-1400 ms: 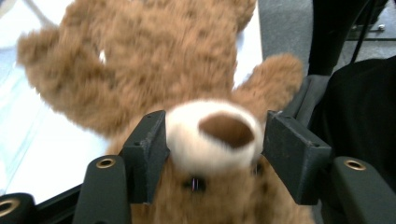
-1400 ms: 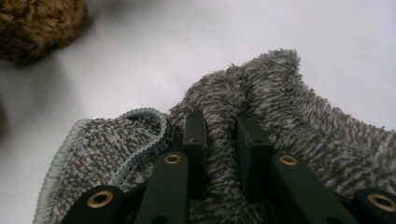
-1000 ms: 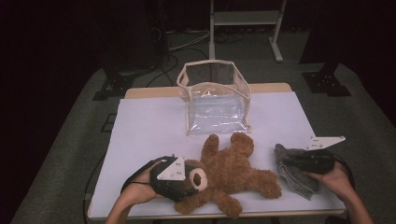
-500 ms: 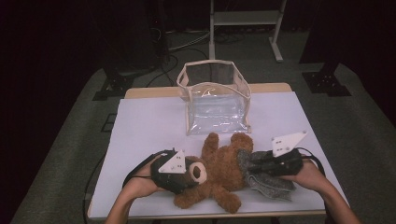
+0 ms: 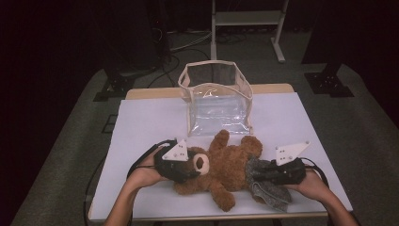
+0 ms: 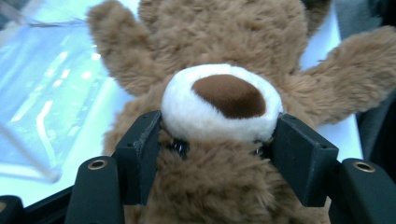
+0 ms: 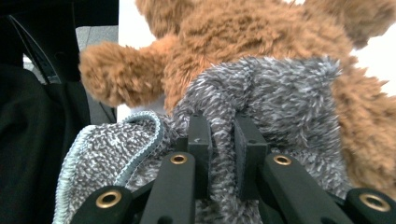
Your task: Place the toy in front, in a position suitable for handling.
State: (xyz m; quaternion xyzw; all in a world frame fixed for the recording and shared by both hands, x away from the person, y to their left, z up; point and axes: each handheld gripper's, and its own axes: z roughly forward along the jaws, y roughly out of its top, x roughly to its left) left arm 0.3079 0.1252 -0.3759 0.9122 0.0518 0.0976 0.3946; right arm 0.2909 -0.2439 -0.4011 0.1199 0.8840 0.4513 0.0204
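Observation:
A brown teddy bear [image 5: 226,172] lies on its back across the white table [image 5: 146,122], head to the left. My left gripper [image 5: 190,167] is shut on the bear's head. In the left gripper view its black fingers [image 6: 140,158] press in on both sides just below the white snout [image 6: 224,100]. My right gripper [image 5: 263,172] is shut on a grey fuzzy cloth [image 5: 266,193] and holds it against the bear's lower body. In the right gripper view a fold of the cloth [image 7: 280,93] is pinched between the jaws, and the bear's fur [image 7: 243,32] lies right behind it.
A clear plastic bag [image 5: 216,101] with a beige rim stands open behind the bear, near the table's far edge. A metal stand [image 5: 247,19] and cables sit on the dark floor beyond. My forearms come in over the table's front edge.
My right gripper has carried the grey cloth leftward from the table's right side onto the bear's lower body. The left gripper and the bear's head have shifted slightly away from the front edge.

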